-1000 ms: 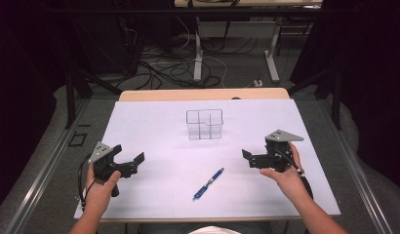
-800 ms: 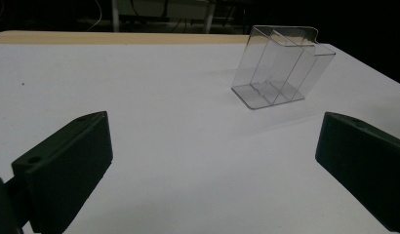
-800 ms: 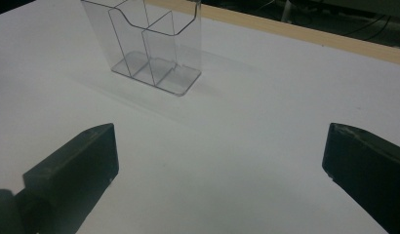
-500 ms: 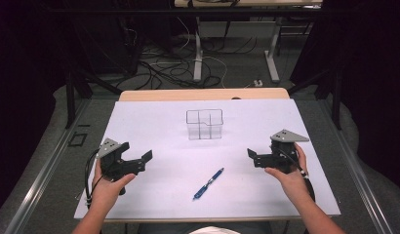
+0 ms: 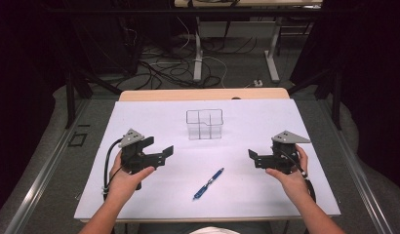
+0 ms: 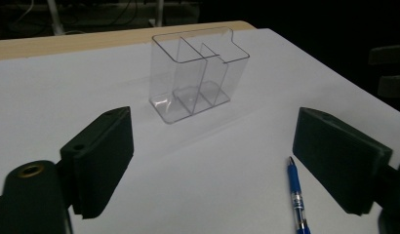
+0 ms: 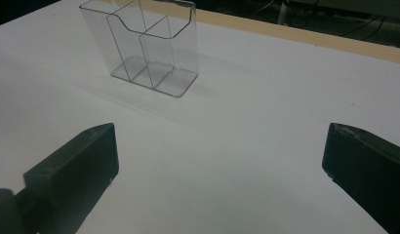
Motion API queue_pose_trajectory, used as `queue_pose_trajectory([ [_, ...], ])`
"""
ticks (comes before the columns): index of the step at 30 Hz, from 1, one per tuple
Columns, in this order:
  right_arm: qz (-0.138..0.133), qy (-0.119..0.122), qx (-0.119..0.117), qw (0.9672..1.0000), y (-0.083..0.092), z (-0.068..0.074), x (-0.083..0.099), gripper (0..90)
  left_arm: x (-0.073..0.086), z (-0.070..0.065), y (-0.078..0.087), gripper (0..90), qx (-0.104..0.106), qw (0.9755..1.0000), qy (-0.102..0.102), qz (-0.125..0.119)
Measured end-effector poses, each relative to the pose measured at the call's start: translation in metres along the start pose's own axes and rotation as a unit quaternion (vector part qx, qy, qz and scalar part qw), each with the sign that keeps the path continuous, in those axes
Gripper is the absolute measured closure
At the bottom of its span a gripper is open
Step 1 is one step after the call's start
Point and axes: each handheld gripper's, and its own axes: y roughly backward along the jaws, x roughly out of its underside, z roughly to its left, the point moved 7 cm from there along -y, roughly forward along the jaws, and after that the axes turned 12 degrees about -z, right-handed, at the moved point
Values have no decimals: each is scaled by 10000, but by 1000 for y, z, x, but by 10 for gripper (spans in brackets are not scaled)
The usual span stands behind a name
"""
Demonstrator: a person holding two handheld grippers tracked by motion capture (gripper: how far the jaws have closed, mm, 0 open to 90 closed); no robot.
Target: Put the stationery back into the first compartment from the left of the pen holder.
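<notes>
Two grippers hover over the tabletop (image 5: 139, 117), fingers spread and holding nothing. Left gripper (image 5: 161, 153) has just been narrowing its fingers, aimed toward the pen (image 5: 208, 184) at its 4 o'clock, likely to pick it up. Right gripper (image 5: 252, 156) waits. Holder (image 5: 204, 124) stands at 12 o'clock from the pen.

A blue pen (image 5: 208, 183) with a silver band at its middle lies flat on the white table (image 5: 139, 204), set on a slant with its dark tip toward the near edge and its blue end pointing up and to the right. Well apart from it, farther back, a clear plastic holder (image 5: 204, 124) stands upright, parted by thin walls into compartments, open at the top.
</notes>
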Motion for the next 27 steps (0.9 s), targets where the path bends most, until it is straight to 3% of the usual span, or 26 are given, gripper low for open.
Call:
queue_pose_trajectory([
  [7,-22,4,25,10000,-1,-1,1,0,3,-17,-16,211,151,9990,-229,356],
  [13,-58,25,52,10000,0,-2,0,0,3,-25,-26,254,216,9982,-309,466],
  [27,-74,-37,-35,10000,-1,-2,2,0,1,-38,-43,329,367,9959,-305,772],
])
